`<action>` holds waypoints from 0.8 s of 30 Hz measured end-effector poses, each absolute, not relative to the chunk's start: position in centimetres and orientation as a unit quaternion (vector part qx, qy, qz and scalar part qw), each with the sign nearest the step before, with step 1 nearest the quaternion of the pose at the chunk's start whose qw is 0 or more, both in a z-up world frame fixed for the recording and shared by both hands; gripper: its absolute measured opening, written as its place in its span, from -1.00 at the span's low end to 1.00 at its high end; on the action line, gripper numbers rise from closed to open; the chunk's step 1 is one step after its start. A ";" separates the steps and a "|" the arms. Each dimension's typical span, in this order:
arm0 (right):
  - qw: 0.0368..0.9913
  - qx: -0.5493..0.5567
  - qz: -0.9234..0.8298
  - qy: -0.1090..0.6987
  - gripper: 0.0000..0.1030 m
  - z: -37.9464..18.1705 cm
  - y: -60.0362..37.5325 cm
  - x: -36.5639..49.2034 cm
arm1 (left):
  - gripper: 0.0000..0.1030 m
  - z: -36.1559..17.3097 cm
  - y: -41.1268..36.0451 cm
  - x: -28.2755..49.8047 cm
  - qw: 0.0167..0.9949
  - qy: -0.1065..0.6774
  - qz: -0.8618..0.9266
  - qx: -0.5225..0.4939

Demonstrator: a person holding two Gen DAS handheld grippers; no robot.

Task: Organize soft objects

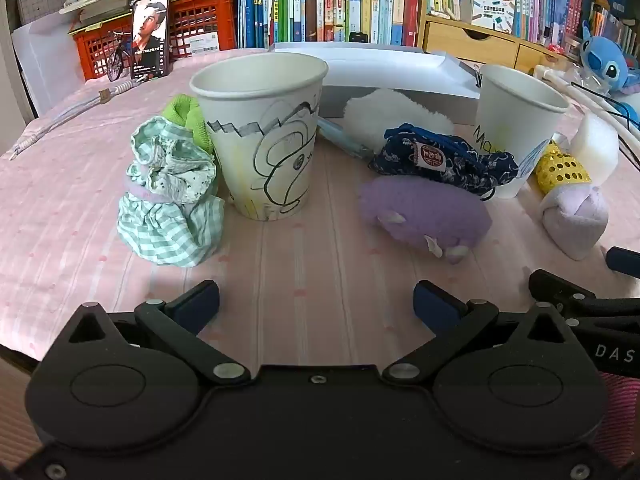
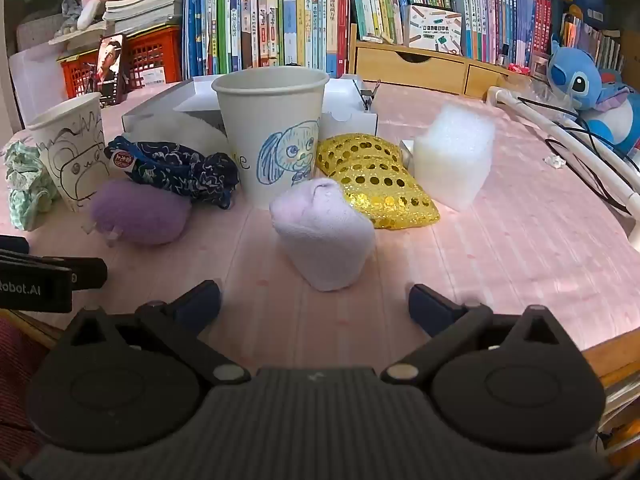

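Note:
Two paper cups stand on the pink cloth. The black-sketched cup (image 1: 262,136) (image 2: 74,152) has a green checked cloth bundle (image 1: 172,192) (image 2: 24,188) on its left. The cup with a blue drawing (image 2: 276,136) (image 1: 520,128) stands further right. Between them lie a purple plush (image 1: 424,216) (image 2: 138,212), a dark blue patterned pouch (image 1: 444,160) (image 2: 176,172) and a white fluffy piece (image 1: 396,116). A rolled lilac towel (image 2: 324,232) (image 1: 574,216), a gold sequin pouch (image 2: 376,184) (image 1: 562,168) and a white foam block (image 2: 454,156) (image 1: 596,148) lie right. My left gripper (image 1: 316,304) and right gripper (image 2: 314,306) are open and empty.
A white box (image 1: 384,72) (image 2: 352,116) sits behind the cups. Books, a red crate (image 1: 160,36), a propped phone (image 1: 150,36) and wooden drawers (image 2: 420,66) line the back. A blue plush toy (image 2: 584,84) and cables lie at the far right. The table's wooden edge (image 2: 612,352) runs near right.

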State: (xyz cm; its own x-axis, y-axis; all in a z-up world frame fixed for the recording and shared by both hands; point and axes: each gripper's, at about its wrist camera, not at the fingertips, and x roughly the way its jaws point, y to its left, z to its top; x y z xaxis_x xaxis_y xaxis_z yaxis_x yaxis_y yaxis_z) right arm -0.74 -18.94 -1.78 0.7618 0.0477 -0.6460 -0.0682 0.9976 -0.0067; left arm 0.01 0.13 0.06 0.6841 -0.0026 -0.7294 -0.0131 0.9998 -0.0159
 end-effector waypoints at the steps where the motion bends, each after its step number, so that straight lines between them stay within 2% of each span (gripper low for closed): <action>1: 0.938 -0.015 0.031 0.344 1.00 -1.8 -18.9 -0.7 | 1.00 0.1 0.2 0.0 0.917 0.398 0.003 -0.011; 24: 0.936 -0.017 0.033 0.350 1.00 -1.8 -18.9 -0.5 | 1.00 0.0 0.0 0.4 0.917 0.398 0.009 -0.002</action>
State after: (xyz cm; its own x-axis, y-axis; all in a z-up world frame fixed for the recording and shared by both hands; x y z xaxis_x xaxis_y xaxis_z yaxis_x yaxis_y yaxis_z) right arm -0.51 -18.86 -1.76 0.7527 0.0503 -0.6564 -0.0747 0.9972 -0.0092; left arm 0.36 0.00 0.01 0.6828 0.0147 -0.7304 -0.0183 0.9998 0.0030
